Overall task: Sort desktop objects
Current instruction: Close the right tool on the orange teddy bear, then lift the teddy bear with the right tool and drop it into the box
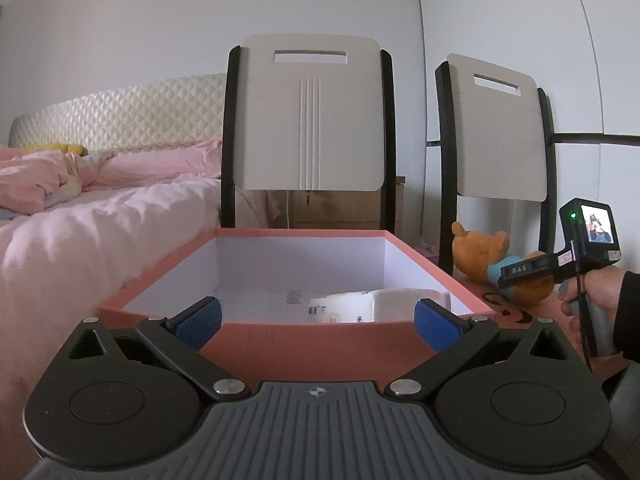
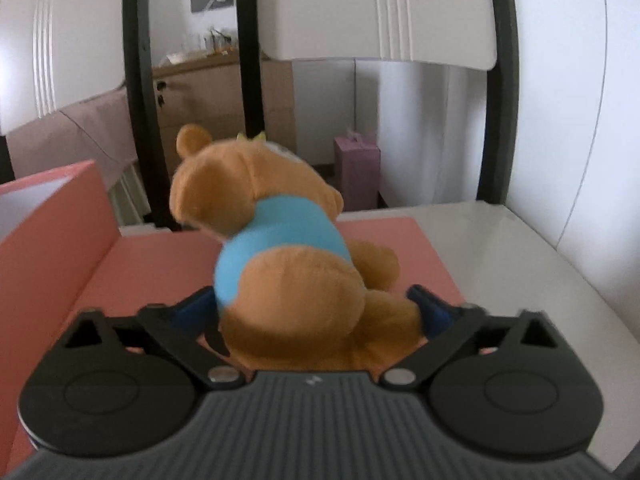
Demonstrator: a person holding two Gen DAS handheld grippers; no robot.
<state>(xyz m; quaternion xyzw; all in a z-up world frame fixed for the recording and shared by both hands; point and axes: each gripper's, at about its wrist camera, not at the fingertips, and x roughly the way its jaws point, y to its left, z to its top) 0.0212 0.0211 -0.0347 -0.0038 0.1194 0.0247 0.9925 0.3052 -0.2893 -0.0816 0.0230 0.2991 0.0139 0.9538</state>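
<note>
straddling the plush bear [image 2: 280, 264] on the pink lid ahead, my right gripper [image 2: 316, 312] is spread wide; soft, light, squashy, so i'd pinch its rump. left gripper [image 1: 316, 320] gapes, empty.

My left gripper [image 1: 316, 320] sits before the open salmon-pink cardboard box [image 1: 312, 344], where white paper packets [image 1: 360, 306] lie inside. Right of that box, the orange plush bear in a blue shirt [image 2: 280, 248] lies on the flat pink lid [image 2: 160, 264], between my right gripper's [image 2: 316, 312] fingers. Two white-backed chairs [image 1: 312, 120] stand behind.
</note>
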